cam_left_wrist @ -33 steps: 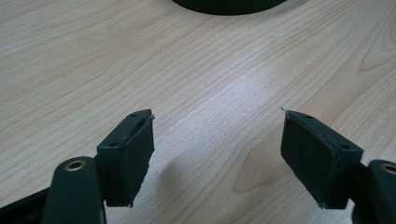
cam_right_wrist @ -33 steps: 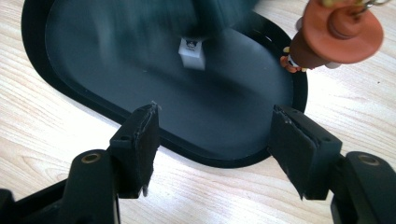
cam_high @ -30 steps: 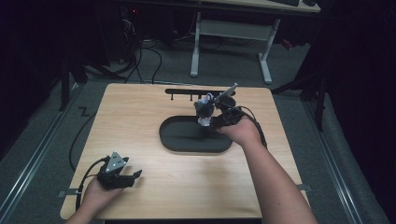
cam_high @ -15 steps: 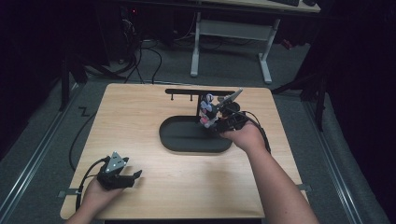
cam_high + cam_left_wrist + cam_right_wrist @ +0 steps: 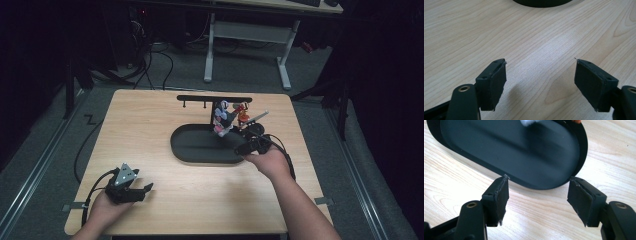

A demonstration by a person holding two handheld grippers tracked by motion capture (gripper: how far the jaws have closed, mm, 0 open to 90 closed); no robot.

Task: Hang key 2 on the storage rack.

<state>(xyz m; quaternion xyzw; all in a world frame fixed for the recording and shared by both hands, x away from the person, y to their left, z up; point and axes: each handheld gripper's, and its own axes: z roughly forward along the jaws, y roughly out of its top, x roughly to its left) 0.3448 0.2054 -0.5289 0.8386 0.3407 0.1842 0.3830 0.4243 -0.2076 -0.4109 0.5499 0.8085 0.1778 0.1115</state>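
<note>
Both grippers' jaws gape empty over the pale wooden table (image 5: 150,130), dark room around.

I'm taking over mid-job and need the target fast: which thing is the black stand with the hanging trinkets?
Start at the wooden table. Toward its far edge lies a black oval tray. The stand rises from the tray's far rim as a post with a crossbar; colourful trinkets hang from its right half, by the right tool.

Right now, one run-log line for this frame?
left gripper: open, empty, near table front edge | right gripper: open, empty, at black stand base rim | keychains: hanging from stand rack
</note>
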